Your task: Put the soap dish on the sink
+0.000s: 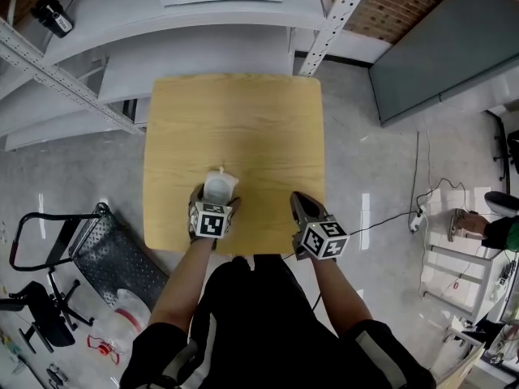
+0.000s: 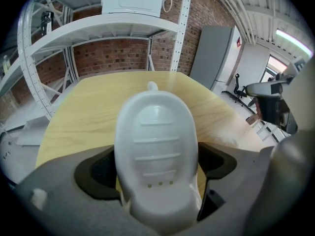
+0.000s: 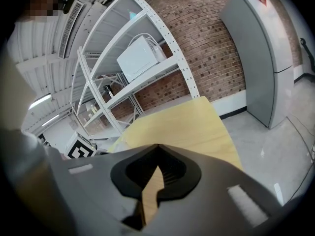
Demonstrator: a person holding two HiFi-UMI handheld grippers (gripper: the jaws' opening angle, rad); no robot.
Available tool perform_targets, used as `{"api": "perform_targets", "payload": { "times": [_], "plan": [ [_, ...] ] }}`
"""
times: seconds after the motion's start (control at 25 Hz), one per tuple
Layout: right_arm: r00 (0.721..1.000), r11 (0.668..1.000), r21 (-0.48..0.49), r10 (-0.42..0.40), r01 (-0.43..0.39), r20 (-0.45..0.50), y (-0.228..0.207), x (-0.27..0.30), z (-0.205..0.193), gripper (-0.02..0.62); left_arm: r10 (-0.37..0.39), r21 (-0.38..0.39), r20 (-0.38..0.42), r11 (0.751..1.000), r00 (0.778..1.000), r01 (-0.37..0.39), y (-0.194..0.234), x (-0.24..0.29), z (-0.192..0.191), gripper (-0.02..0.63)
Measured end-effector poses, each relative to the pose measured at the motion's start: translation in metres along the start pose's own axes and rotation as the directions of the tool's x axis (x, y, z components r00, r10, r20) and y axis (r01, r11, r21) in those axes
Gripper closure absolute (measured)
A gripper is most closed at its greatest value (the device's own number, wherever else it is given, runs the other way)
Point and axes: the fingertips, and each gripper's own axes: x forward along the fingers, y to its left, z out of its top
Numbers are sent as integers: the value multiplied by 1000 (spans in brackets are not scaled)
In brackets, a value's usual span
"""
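- Head view: a pale wooden table (image 1: 235, 120) stands on a glossy grey floor (image 1: 365, 136), with white metal shelving (image 1: 203, 31) behind it. The white soap dish (image 1: 220, 186) lies near the table's near edge, between the jaws of the left gripper (image 1: 217, 198). The right gripper (image 1: 298, 203) is just beside it.
- Left gripper view: the jaws are spread wide around the soap dish, released rather than pinching. It sits hollow side up on the wood. A brick wall (image 2: 113, 55) backs the shelving.
- Right gripper view: the jaws are clenched on nothing. A tall grey cabinet (image 3: 266, 58) stands against the brick.

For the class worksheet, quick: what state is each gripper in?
Left gripper: tongs open around the soap dish, not pressing it.
Right gripper: tongs shut, empty.
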Motion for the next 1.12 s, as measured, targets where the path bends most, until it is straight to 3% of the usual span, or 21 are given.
{"api": "perform_targets", "payload": {
  "times": [0.16,0.28,0.4,0.52,0.68,0.72,0.8,0.84,0.88,0.96,1.12],
  "plan": [
    [1000,1000,-4,-8,8,25,3,-8,7,589,-15,-16,82,1000,996,16,-2,-22,13,98],
    [998,1000,-19,-4,6,67,8,-12,23,589,-28,-73,211,996,977,44,4,-51,40,101],
    [993,999,-49,18,-12,121,17,-16,45,589,-68,-97,348,989,935,108,7,-82,67,106],
    [981,994,-98,61,-44,184,34,-25,72,589,-124,-54,459,985,880,167,3,-121,93,116],
    [955,984,-157,121,-80,272,56,-39,112,589,-127,1,571,988,811,154,8,-172,122,156],
    [948,983,-163,129,-84,290,61,-44,119,589,-106,5,597,992,795,128,11,-185,127,186],
    [935,981,-169,142,-90,326,70,-52,130,589,-45,3,638,998,769,56,19,-208,133,419],
    [929,981,-170,146,-92,340,75,-57,133,589,-25,-2,656,999,754,35,22,-218,135,573],
    [925,981,-170,149,-94,351,80,-61,134,589,-19,-5,674,1000,738,31,23,-227,136,607],
    [918,981,-166,155,-100,365,90,-71,131,589,-25,-3,710,999,704,38,20,-243,136,607],
    [899,981,-157,171,-116,403,113,-91,125,589,-40,2,792,998,609,64,14,-276,134,607]
  ]
}}
